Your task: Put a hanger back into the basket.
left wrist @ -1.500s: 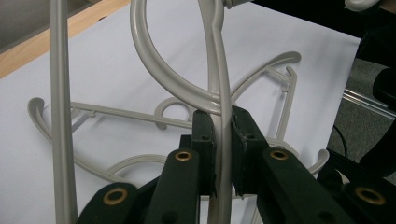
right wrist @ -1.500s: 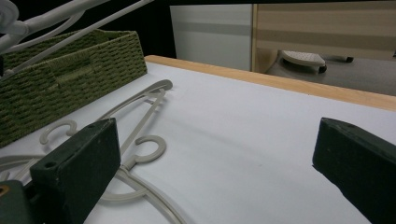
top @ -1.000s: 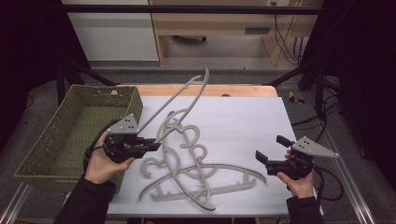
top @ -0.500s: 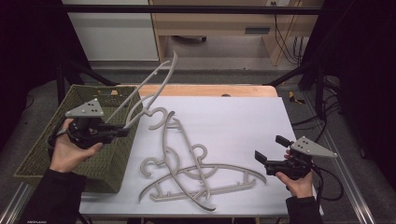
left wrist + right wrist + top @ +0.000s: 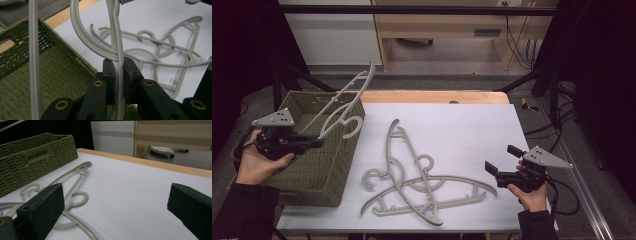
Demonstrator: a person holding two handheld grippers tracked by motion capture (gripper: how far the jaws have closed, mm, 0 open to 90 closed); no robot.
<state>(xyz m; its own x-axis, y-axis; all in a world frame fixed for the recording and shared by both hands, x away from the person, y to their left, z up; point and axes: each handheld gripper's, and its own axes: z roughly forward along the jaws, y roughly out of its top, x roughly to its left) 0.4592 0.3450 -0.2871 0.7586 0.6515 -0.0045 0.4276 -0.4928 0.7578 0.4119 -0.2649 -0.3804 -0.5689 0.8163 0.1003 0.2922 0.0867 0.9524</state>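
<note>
My left gripper (image 5: 315,142) is shut on a grey plastic hanger (image 5: 343,107), which it holds tilted up over the green woven basket (image 5: 312,175) at the table's left. In the left gripper view the two jaws pinch the hanger's thin bar (image 5: 119,50) just below its hook, with the basket (image 5: 57,75) underneath. Several more grey hangers (image 5: 422,190) lie crossed in a pile on the white table top (image 5: 462,125). At the right front my right gripper (image 5: 502,159) stands open and holds nothing. The right gripper (image 5: 115,195) faces the hangers (image 5: 77,175) from the side.
The basket (image 5: 32,155) takes up the table's left edge. A wooden strip (image 5: 432,96) runs along the far edge. Bare white surface lies between the hanger pile (image 5: 160,50) and the right gripper. Cables (image 5: 562,125) hang off the right side.
My left hand has carried the hanger leftward, from above the pile on the table to over the basket. The right hand has stayed put.
</note>
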